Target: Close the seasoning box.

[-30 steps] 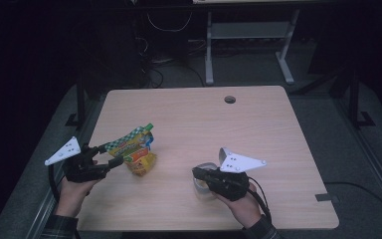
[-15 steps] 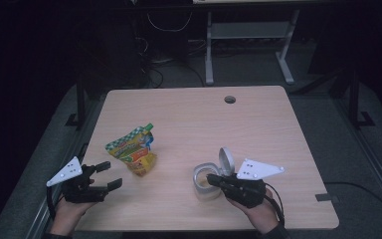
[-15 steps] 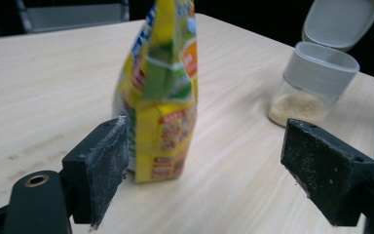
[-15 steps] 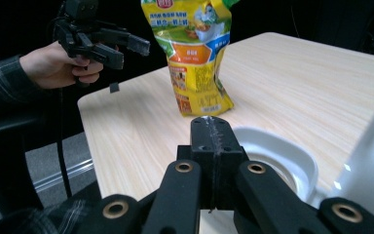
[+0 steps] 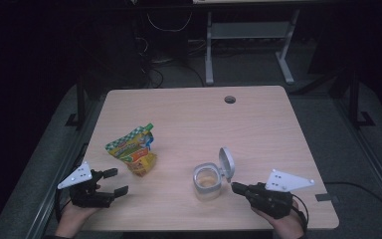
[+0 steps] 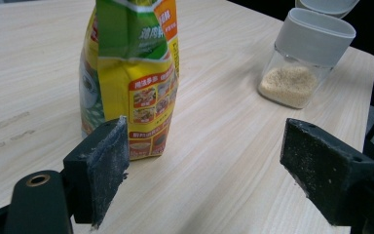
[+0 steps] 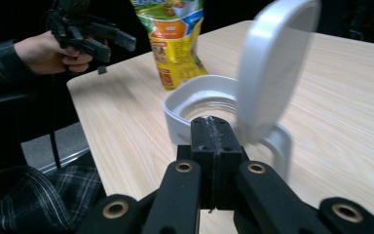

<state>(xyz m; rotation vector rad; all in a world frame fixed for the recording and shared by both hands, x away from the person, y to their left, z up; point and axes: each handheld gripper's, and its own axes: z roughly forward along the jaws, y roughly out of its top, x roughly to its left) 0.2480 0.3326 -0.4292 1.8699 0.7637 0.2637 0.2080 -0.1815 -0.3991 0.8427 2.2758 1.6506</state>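
Left gripper (image 5: 113, 181) released the snack bag (image 5: 133, 150), drawn back, right gripper (image 5: 235, 187) pulled off the jar (image 5: 208, 180)

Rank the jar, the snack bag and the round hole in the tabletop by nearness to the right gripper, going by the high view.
1. The jar, lid flipped open, just left of the right gripper.
2. The snack bag, farther left, toward the left gripper's side.
3. The round hole, near the table's far edge.
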